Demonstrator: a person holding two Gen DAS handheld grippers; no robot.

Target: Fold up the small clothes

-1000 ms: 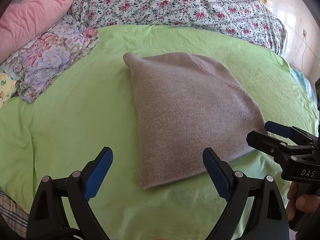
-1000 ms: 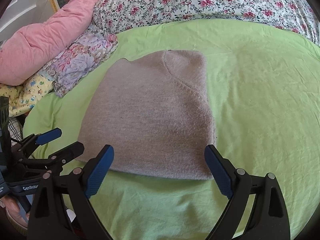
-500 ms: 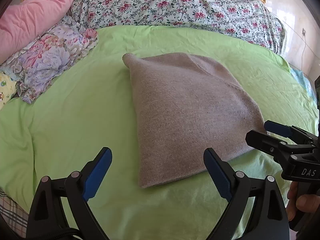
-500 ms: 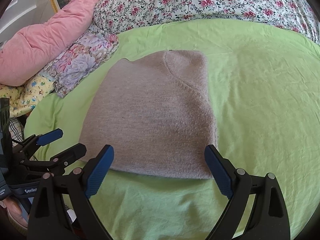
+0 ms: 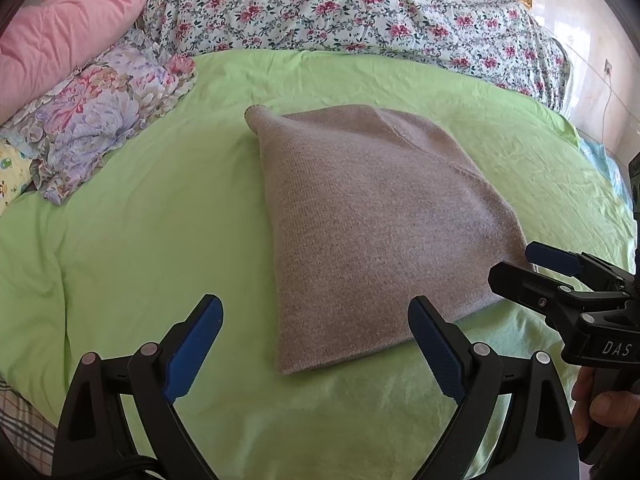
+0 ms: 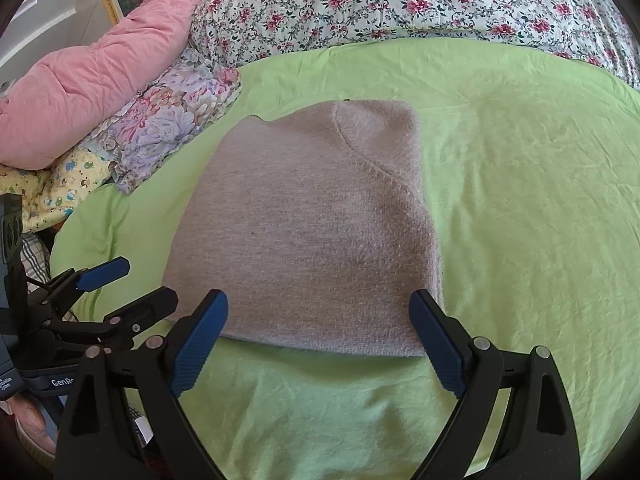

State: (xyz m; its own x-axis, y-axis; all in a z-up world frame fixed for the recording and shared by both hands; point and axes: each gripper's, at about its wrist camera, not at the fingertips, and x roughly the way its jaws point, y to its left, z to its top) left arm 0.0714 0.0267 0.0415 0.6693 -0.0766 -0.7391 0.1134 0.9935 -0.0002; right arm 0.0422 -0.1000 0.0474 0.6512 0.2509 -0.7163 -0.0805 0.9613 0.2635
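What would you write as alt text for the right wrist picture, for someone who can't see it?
A folded grey-brown knitted garment lies flat on a light green bedsheet, just beyond the right gripper, whose blue-padded jaws stand open and empty. The left gripper, also open, sits at the lower left, with a pink quilt and floral bedding behind.

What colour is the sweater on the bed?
The sweater is a plain greyish-brown knit, clearest in the right wrist view.
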